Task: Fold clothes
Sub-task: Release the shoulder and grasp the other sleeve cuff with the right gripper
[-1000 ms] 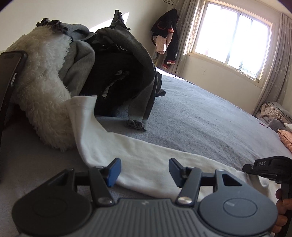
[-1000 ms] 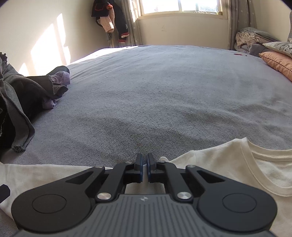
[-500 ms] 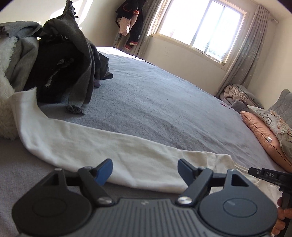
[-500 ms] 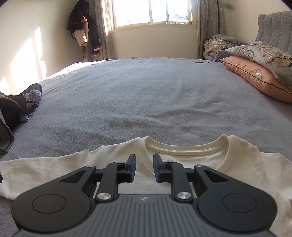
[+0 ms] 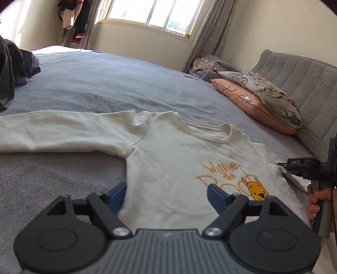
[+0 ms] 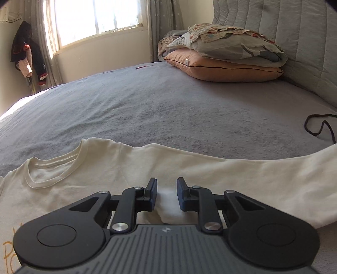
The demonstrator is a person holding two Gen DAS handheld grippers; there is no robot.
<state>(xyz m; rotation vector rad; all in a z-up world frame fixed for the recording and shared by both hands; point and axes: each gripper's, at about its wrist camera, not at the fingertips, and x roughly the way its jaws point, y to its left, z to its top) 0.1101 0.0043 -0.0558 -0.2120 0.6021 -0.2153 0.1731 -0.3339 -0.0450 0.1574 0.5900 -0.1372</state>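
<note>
Your left gripper [image 5: 166,195] is wide open over the cream long-sleeve shirt [image 5: 168,160], which lies flat on the grey bed [image 6: 168,109]. Your right gripper [image 6: 166,192], shut a second ago, now stands open at the armpit. Pillows [image 6: 227,57] lie before the headboard [image 6: 294,31], and the window [image 5: 151,12] stands beyond.

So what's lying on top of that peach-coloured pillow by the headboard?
A crumpled patterned pillow or quilt is stacked on the peach pillow, covering most of its top. Whether anything lies between them is hidden.
</note>
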